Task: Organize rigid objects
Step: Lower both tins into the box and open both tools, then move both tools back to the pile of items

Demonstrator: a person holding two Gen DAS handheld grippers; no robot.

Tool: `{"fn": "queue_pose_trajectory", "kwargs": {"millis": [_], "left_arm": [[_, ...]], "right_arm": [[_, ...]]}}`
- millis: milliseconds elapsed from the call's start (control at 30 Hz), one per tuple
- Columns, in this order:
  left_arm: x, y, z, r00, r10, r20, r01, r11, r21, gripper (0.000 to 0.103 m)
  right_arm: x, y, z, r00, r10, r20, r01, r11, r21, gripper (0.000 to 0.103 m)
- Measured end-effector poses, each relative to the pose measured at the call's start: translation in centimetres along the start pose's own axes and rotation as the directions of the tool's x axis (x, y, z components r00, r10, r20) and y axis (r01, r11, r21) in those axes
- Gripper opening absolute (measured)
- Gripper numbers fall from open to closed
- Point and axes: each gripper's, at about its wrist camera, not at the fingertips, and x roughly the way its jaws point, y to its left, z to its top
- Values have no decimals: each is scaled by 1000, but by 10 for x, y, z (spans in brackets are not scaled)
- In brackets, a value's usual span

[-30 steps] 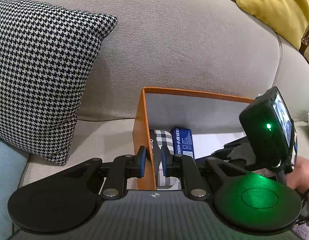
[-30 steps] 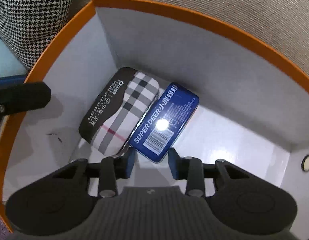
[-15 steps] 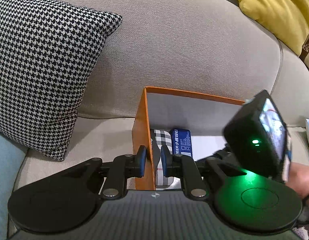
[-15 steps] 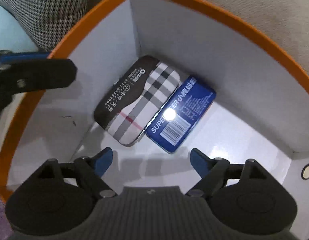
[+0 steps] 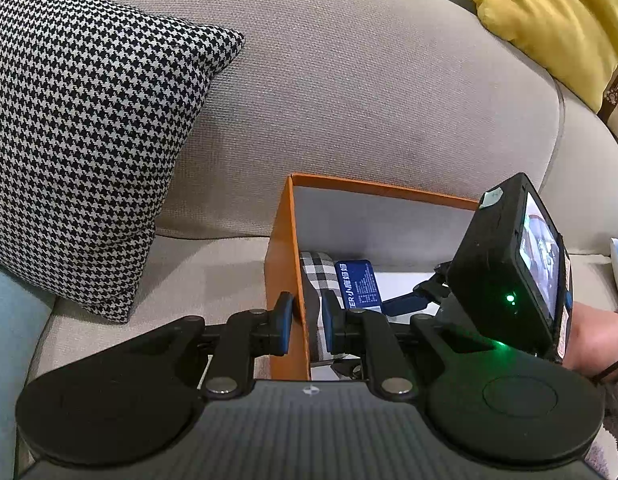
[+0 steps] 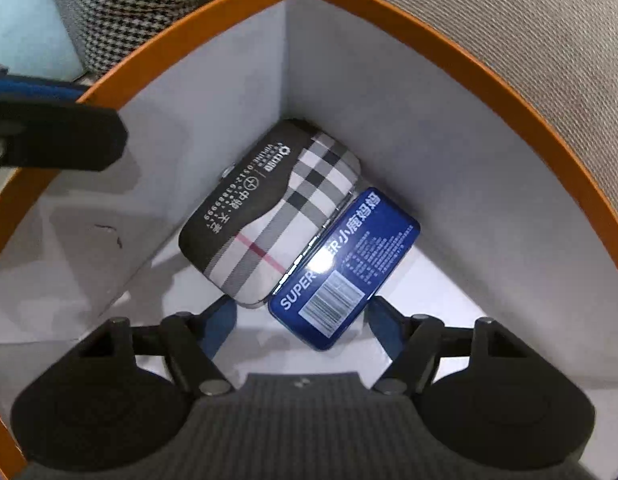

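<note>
An orange box (image 5: 280, 248) with white inner walls stands on the sofa seat. My left gripper (image 5: 307, 322) is shut on its left wall, and one of its fingers (image 6: 57, 140) shows at the rim (image 6: 469, 64) in the right wrist view. On the box floor a plaid case (image 6: 277, 216) (image 5: 315, 276) and a blue tin (image 6: 349, 264) (image 5: 359, 282) lie flat side by side in the far corner. My right gripper (image 6: 301, 320) points down into the box. Its jaws are closing, with the tin's near end between them and the pads clear of it.
A black-and-white houndstooth cushion (image 5: 81, 140) leans on the beige sofa back (image 5: 349, 80) left of the box. A yellow cushion (image 5: 549, 20) sits at the top right. A person's hand (image 5: 593, 336) holds the right gripper's camera body (image 5: 505, 264) over the box.
The right gripper let go of the blue tin, its jaws spread wide, and it rolled and drew back slightly. The tin now lies flat beside the plaid case. The left gripper stayed put.
</note>
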Motion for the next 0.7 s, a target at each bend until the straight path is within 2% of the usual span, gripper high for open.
{"fn": "queue_pose_trajectory", "kwargs": {"millis": [100,367,533,700], "left_arm": [[0,1,0,1000,-1,0,1,1000,0,17],[-7,-2,-6,1000,-1,15,1,1000,17,17],[-38,-9,-15,997,-26,77,23,999,35,17],[-84,-16,-36,987,-76,140,71,997,44,17]], "right_arm": [[-8,-2,-11,1000,10,6,-10,1000,-12,74],[-12,-14,-9,1000,11,21,-11,1000,21,77],[-44,-21,-24,999,7,52,-12,994,104,77],[-90,-12,-53,988,-36,151,8,983,181,77]]}}
